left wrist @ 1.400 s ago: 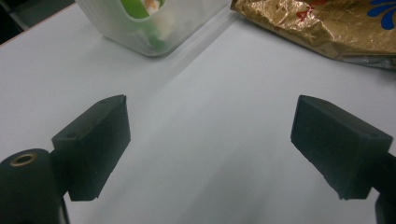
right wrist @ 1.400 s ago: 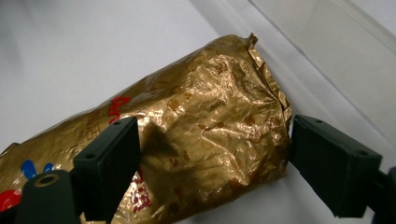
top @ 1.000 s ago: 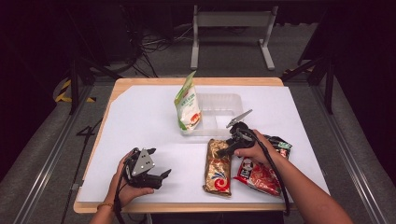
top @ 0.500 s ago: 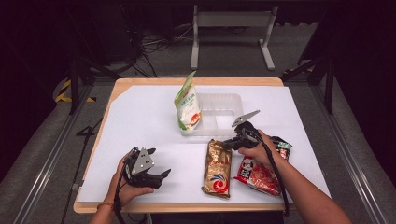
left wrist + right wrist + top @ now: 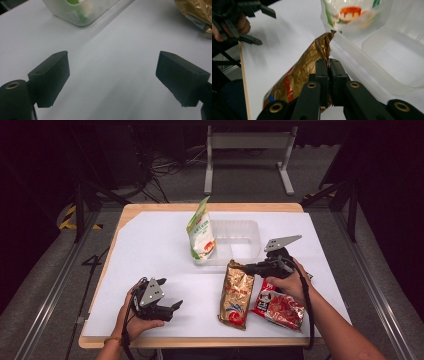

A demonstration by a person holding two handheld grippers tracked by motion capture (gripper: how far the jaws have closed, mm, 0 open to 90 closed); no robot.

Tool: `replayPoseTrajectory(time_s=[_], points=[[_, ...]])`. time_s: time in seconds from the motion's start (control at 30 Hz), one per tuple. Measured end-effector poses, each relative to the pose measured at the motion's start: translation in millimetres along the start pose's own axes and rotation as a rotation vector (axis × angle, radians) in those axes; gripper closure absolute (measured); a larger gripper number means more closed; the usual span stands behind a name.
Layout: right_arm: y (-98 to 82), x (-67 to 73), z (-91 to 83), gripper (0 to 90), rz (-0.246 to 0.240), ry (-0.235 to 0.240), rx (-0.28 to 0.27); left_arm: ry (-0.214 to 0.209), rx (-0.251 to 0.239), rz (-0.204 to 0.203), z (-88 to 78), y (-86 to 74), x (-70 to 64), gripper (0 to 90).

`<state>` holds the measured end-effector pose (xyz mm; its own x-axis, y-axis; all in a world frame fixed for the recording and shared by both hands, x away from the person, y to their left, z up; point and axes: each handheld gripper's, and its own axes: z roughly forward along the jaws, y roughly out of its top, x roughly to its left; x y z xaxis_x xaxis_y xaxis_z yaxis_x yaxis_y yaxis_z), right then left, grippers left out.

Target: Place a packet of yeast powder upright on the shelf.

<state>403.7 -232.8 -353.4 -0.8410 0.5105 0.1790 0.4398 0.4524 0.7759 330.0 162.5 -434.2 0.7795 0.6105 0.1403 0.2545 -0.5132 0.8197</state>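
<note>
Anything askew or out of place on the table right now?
The green-and-white pouch leans tilted against the clear tub's left end instead of lying flat. The gold packet has its top edge pinched in the right gripper and lifted. Nothing looks spilled or torn.

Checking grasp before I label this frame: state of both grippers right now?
Left gripper: open, nothing between the jaws, resting over the white table.
Right gripper: jaws have just closed, shut on the top edge of the gold snack bag.
</note>
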Motion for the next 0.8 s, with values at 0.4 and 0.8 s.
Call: replayPoseTrajectory(time_s=[0.4,0.8], points=[[19.4,30.2,-36.2,87.6,-0.092,-0.022,-0.103,0.01,-0.016,-0.01,-4.4,0.4,2.0,12.6],[28.9,35.2,-51.6,88.1,-0.099,-0.074,-0.194,0.022,-0.033,-0.027,-8.8,-0.9,5.4,12.6]])
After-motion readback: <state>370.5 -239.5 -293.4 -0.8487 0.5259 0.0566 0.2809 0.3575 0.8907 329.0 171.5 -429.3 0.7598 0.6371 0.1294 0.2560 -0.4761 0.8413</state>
